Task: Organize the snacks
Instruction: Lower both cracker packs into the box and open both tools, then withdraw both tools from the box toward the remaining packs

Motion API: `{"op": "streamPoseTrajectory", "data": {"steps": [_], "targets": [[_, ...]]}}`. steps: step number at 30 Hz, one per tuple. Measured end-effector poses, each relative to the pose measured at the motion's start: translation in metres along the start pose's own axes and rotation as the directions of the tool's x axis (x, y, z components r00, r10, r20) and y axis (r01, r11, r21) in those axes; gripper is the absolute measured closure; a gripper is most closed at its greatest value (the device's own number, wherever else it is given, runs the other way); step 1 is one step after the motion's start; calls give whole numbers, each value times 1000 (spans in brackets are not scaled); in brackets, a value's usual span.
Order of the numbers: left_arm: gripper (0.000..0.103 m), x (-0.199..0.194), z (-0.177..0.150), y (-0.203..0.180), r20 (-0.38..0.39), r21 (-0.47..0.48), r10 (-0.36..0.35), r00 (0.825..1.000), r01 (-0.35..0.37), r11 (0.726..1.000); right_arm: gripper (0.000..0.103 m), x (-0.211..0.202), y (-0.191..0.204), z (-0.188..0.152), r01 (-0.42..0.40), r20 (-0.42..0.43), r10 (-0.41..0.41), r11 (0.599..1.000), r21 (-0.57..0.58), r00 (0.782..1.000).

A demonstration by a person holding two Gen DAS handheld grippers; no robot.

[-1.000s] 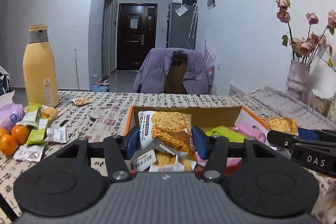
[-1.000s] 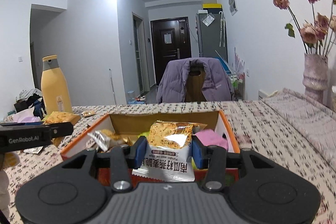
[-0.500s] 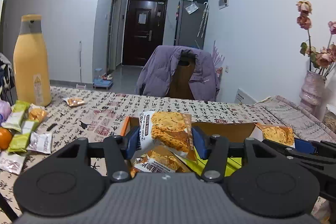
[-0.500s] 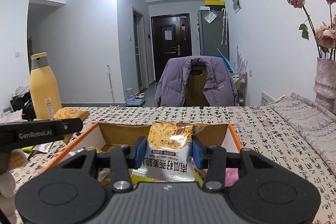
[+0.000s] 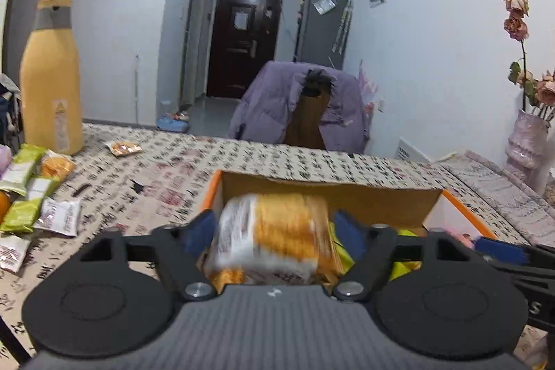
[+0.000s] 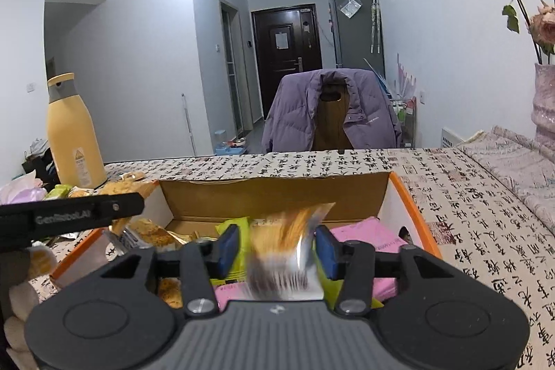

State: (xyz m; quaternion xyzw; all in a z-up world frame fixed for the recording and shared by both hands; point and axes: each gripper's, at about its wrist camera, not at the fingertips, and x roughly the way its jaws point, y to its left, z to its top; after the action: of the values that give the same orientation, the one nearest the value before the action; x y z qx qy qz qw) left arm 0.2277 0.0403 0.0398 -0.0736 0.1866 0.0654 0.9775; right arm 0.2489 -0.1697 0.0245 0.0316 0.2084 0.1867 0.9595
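Note:
An orange-rimmed cardboard box [image 5: 329, 196] sits on the patterned tablecloth just ahead of both grippers. My left gripper [image 5: 274, 229] hangs over its left half with jaws opening. A blurred orange biscuit packet [image 5: 277, 241] is dropping between the pads, no longer pressed. In the right wrist view the same box [image 6: 277, 196] holds pink, green and orange packets. My right gripper [image 6: 277, 247] is over it with jaws opening too, and a blurred orange and silver packet [image 6: 281, 259] is falling loose between its blue pads [image 6: 229, 245].
A tall yellow bottle [image 5: 52, 75] stands at the far left of the table. Several loose snack packets [image 5: 34, 196] lie beside it. A chair with a purple jacket [image 5: 301, 106] is behind the table, and a vase of dried flowers [image 5: 527, 134] is at the right.
Both grippers moved forward and slightly down over the box, then spread their jaws. The two packets they gripped have come free and are dropping, blurred.

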Motion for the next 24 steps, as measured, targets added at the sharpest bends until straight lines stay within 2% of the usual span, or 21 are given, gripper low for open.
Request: {"op": "streamPoseTrajectory", "data": {"steps": [1,2,3,5,15,24], "targets": [[17,-2,0,0,7,1,-3,1000,3,1000,14,-1,-1,0,-2,6,2,1000,6,1000],[5,-4,-1,1,14,-5,-9,1000,9,1000,7,-3,-1,-1,1,15,-1,1000,9,1000],[0,-6,-1,2,26,-13,-3,1000,4,1000,0,-4,-2,-1,9,23,-9,1000,10,1000],[0,-9,-1,2,47,-16,20,999,-19,1000,0,-4,-2,-1,20,29,-20,1000,8,999],[0,-12,2,2,48,-19,30,998,-29,999,0,-4,-4,1,38,31,-39,999,11,999],[0,-41,16,-2,60,-26,34,998,-32,999,0,-30,9,11,38,55,-36,999,-32,998]]}}
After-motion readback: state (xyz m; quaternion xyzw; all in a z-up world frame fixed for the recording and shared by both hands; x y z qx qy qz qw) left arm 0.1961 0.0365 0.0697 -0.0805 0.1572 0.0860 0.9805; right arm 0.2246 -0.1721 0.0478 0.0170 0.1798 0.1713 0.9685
